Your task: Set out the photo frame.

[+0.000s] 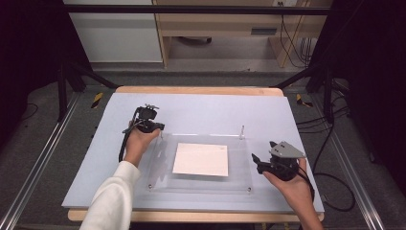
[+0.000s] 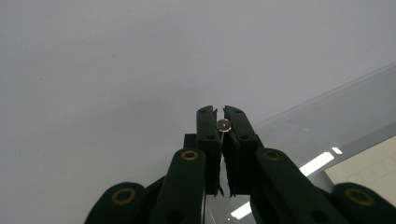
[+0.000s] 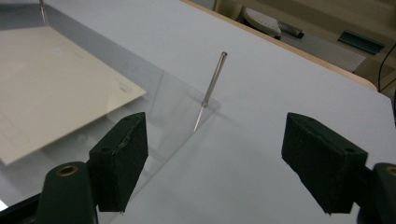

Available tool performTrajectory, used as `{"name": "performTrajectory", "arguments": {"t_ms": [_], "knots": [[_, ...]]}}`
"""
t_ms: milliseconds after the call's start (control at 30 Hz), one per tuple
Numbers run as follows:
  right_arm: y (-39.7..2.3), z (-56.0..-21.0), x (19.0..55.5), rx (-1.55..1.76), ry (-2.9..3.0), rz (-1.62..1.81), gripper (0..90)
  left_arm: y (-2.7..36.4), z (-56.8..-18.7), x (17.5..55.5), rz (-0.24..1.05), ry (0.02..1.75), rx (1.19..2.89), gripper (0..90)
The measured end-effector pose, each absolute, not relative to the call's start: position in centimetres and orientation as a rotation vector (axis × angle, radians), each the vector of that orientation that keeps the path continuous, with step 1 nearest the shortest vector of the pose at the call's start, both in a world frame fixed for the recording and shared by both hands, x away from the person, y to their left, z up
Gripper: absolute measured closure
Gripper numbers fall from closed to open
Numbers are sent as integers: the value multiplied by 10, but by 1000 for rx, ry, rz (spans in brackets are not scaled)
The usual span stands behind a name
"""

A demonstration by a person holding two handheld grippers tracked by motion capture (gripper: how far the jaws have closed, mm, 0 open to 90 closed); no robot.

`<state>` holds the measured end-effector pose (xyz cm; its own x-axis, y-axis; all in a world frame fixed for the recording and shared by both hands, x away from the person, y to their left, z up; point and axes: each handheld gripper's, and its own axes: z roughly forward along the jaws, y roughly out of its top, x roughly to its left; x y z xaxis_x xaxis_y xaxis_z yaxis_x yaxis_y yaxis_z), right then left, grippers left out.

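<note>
A clear acrylic plate [image 1: 239, 165] lies on a pale blue mat [image 1: 201, 108], with a white sheet of paper [image 1: 201, 159] at its middle. My left gripper [image 1: 161, 129] is at the plate's far left corner. In the left gripper view it [image 2: 220, 110] is shut on a thin metal pin [image 2: 223, 124], whose round head shows between the jaws. A second metal pin [image 1: 242, 131] stands upright at the plate's far right corner. My right gripper [image 1: 257, 161] is at the plate's right edge, open and holding nothing. In the right gripper view it [image 3: 222, 158] faces that pin [image 3: 214, 79] from a short distance.
Small fasteners sit at the plate's near corners [image 1: 150, 186] [image 1: 249, 189]. The mat covers a wooden table [image 1: 201, 89] whose edge shows at the back. Metal frame rails [image 1: 33, 163] run along both sides. Cables lie on the floor to the right [image 1: 330, 182].
</note>
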<state>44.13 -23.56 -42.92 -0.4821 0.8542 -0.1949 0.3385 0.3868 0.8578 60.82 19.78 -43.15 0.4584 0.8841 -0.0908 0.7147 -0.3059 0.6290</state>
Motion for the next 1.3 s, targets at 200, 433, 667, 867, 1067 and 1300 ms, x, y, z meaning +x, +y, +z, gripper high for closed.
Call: {"name": "performTrajectory", "arguments": {"t_ms": [200,433,667,867,1067,1300], "knots": [[-244,-440,423,1041,2029,989,163,198,-431,609,355,1328,2118,849],[-252,-450,403,988,2097,970,190,198,-431,611,345,1334,2123,849],[-250,-454,392,950,2138,964,234,197,-430,612,346,1342,2127,849],[-242,-459,384,877,2200,924,241,197,-430,613,343,1344,2136,848],[-239,-462,380,838,2231,867,258,197,-430,615,336,1346,2140,848],[-234,-469,375,775,2288,825,270,197,-431,616,334,1352,2136,848]]}}
